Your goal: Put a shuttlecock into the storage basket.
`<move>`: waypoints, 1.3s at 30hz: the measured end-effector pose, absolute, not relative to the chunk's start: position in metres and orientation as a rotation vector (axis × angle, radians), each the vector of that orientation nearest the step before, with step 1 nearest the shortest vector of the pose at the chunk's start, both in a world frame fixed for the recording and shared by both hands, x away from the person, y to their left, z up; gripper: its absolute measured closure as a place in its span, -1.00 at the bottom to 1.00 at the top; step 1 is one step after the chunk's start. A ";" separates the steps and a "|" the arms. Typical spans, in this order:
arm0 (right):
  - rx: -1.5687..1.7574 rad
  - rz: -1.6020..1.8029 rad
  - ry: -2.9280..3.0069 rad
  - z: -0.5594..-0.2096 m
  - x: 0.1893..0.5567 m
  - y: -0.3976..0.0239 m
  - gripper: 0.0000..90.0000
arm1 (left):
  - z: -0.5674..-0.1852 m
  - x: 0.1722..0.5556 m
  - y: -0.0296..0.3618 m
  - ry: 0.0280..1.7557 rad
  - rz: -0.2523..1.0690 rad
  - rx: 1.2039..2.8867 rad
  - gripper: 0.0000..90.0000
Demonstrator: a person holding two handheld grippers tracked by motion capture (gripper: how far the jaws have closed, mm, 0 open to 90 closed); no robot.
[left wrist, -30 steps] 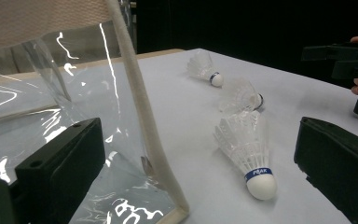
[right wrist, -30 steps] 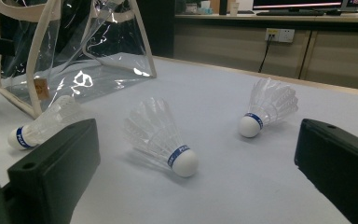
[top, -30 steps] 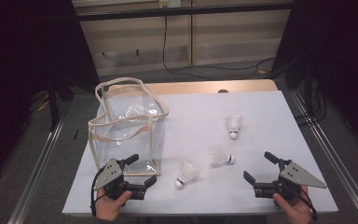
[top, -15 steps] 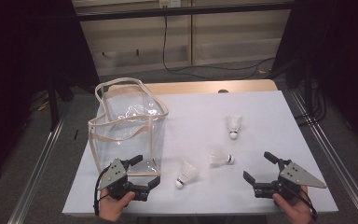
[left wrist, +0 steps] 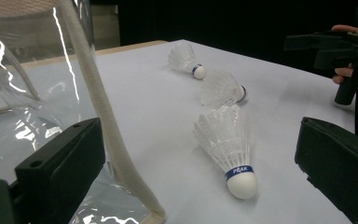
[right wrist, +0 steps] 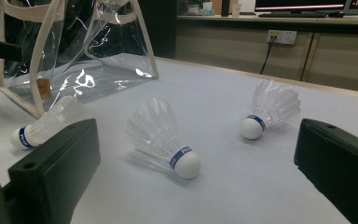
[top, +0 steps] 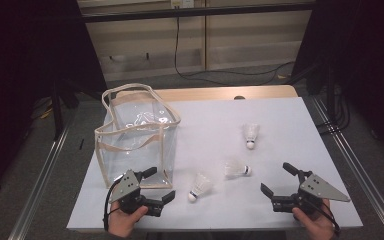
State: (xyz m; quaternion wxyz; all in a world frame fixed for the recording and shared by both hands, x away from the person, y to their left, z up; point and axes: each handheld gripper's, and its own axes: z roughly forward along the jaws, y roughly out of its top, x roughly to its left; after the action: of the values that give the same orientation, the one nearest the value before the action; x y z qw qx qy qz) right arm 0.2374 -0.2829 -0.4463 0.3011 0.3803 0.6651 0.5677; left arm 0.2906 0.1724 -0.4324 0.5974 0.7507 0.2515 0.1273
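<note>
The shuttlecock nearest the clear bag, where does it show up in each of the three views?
High view: the nearest shuttlecock lies low centre, right of the clear bag.
Left gripper view: lower centre-right, cork toward the camera, bag at left.
Right gripper view: far left, just behind the left jaw.
Shared landmark: the bag's cream trim.

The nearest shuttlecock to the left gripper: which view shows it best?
The left gripper view: that shuttlecock lies large between the open jaws, cork and band sharp. The high view shows it small beside the bag. The right gripper view has it partly behind a jaw.
</note>
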 end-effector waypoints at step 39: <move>1.005 1.508 1.760 -0.446 0.239 -0.283 -0.99 | -0.433 0.296 0.143 0.552 0.192 1.838 -0.95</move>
State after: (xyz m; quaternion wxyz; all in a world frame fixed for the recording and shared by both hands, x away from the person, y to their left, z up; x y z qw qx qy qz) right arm 0.2388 -0.2827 -0.4460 0.3028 0.3793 0.6640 0.5689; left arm 0.2961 0.1429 -0.4329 0.5698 0.7832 0.2350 0.0817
